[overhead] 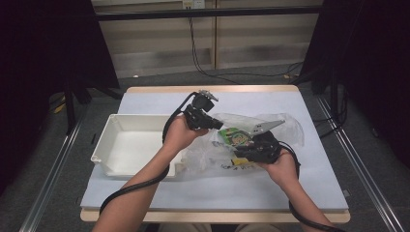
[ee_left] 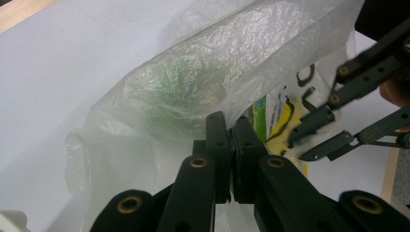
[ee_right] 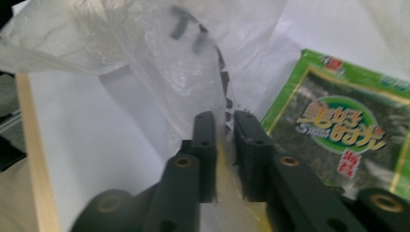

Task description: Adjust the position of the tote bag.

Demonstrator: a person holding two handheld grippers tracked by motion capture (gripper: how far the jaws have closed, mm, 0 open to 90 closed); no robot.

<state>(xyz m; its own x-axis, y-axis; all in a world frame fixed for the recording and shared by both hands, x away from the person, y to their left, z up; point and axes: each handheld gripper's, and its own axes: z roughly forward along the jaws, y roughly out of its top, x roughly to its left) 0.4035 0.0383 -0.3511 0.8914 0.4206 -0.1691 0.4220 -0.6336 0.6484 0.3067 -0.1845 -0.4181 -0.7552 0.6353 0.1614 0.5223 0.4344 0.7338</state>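
A crinkled translucent plastic bag [overhead: 283,126] lies on the white table top [overhead: 212,191], and both grippers hold it. A green snack packet [overhead: 234,137] sits at the bag's mouth. My left gripper [overhead: 213,126] comes in from the bag's left; in its own view the left gripper [ee_left: 231,133] has its jaws pressed together on the bag [ee_left: 203,72] film. My right gripper [overhead: 240,153] is at the bag's near edge. In its own view the right gripper [ee_right: 224,128] pinches a fold of the bag [ee_right: 159,58], with film filling the slim gap between the jaws, and the packet [ee_right: 338,130] lies just beside them.
A white rectangular tray [overhead: 109,130] stands on the table to the left of the bag, its inside bare. The right gripper [ee_left: 302,145] also shows at the right of the left gripper view. The table's wooden edge [ee_right: 36,159] runs close to the right gripper.
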